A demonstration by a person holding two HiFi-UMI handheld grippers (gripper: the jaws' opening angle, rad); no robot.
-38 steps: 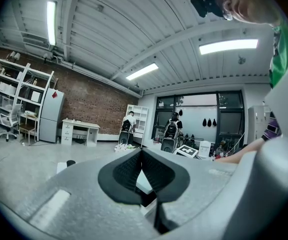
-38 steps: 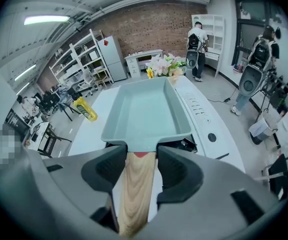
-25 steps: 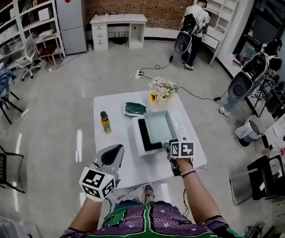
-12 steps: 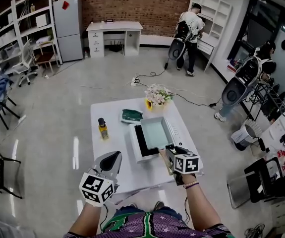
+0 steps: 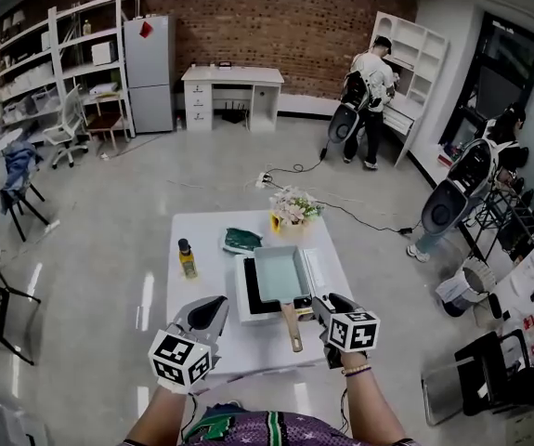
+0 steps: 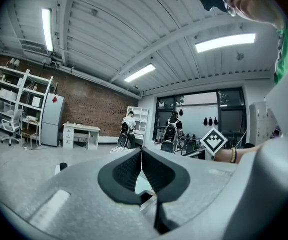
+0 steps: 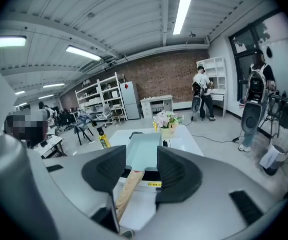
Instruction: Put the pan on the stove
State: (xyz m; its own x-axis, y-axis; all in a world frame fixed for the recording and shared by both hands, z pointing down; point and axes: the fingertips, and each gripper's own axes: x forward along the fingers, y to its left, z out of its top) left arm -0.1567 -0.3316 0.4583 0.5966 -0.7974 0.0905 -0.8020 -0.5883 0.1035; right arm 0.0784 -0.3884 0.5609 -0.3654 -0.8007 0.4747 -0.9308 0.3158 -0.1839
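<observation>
Right gripper (image 5: pixel 325 303) jaws apart — pan (image 5: pixel 277 272) on stove (image 5: pixel 315 269), handle toward person

a white tabletop (image 5: pixel 201 297) carries a small bottle (image 5: pixel 187 259) with a yellow label near its left edge, a dark green folded cloth (image 5: pixel 242 241) further back, and a bunch of pale flowers (image 5: pixel 293 209) in a yellow pot at the far edge. a white desk (image 5: pixel 232 86) and a grey fridge (image 5: pixel 150 72) stand against the brick wall.

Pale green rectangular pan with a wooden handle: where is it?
The pan sits on the white stove mid-table in the head view, handle toward the right gripper.
</observation>
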